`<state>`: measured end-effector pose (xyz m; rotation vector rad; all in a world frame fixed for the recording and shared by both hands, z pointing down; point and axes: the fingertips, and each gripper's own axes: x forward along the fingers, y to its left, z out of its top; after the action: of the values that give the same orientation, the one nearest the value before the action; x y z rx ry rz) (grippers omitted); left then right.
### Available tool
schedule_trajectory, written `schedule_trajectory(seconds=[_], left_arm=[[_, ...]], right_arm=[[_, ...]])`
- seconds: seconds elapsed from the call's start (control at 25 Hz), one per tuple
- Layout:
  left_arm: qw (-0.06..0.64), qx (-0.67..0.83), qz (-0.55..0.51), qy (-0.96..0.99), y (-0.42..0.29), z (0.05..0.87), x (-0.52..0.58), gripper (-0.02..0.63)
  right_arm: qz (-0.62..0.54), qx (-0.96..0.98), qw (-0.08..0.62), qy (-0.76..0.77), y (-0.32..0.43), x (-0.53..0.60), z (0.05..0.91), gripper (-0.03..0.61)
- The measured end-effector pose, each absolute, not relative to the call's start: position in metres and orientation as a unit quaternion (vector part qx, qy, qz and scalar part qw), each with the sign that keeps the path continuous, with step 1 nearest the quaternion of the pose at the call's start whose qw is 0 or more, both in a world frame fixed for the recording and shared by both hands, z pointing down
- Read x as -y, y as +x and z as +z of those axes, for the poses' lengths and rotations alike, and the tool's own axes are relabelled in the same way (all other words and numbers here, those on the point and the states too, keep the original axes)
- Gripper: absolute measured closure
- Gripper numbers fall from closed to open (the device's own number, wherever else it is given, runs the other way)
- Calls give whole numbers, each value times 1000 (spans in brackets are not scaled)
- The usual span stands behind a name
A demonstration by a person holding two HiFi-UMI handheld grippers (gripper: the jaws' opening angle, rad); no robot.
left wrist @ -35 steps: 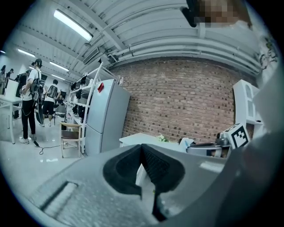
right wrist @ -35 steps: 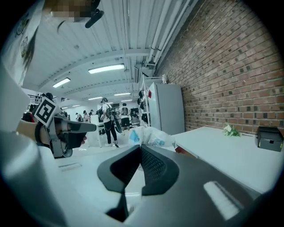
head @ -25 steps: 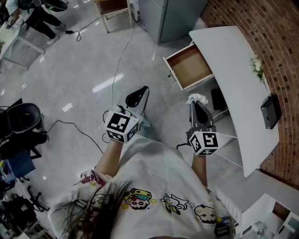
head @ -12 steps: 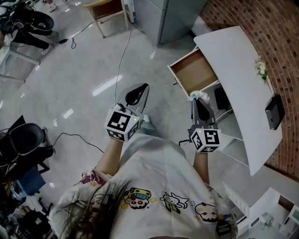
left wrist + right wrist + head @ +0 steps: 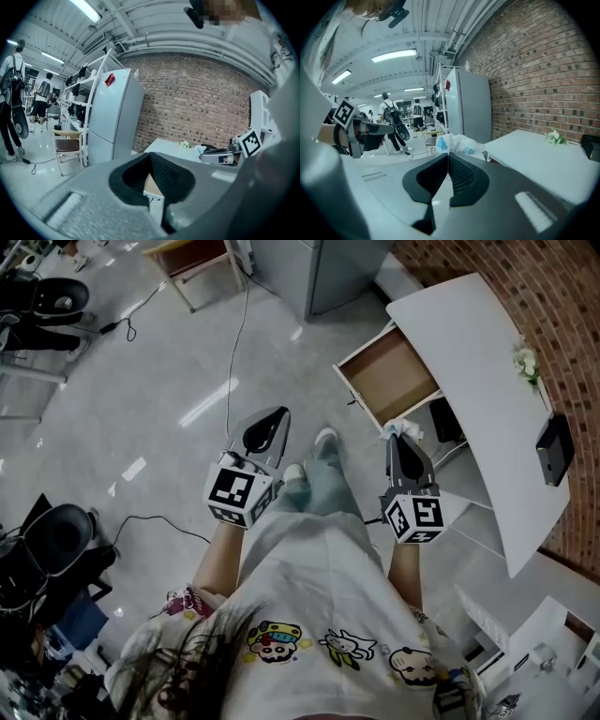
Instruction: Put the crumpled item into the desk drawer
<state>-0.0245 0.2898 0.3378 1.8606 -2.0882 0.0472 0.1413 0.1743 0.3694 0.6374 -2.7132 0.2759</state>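
Note:
A crumpled white item with blue print [image 5: 401, 431] [image 5: 457, 145] sticks out of the tips of my right gripper [image 5: 398, 440] [image 5: 448, 154], whose jaws are shut on it. It hangs just short of the open wooden desk drawer [image 5: 389, 379], which juts from under the white desk [image 5: 487, 381]. My left gripper [image 5: 270, 424] [image 5: 150, 155] is held out to the left over the floor, its jaws shut with nothing between them. In the left gripper view the drawer's front [image 5: 151, 190] shows just past the jaws.
A black box [image 5: 556, 448] and a small flower sprig [image 5: 525, 362] sit on the desk. A grey fridge [image 5: 319, 273] [image 5: 110, 117] stands beyond the drawer, with a wooden chair [image 5: 192, 263] left of it. Cables [image 5: 234, 343] run across the floor. An office chair [image 5: 56, 545] is at left.
The person has stepped forward; the desk and drawer have come a little closer to the right gripper. A foot now shows between the two grippers. Both grippers stay shut.

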Motion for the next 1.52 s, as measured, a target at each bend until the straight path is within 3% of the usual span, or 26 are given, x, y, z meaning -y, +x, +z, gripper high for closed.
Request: schedule_trajectory(seconds=[0.68,1.52], left_arm=[[166,691,39,703,-109,337,-110,615],[156,552,66,817,-80,336,56,615]], right_arm=[[130,932,171,293,79,-16,386,565],[136,889,156,409,98,77,377,565]])
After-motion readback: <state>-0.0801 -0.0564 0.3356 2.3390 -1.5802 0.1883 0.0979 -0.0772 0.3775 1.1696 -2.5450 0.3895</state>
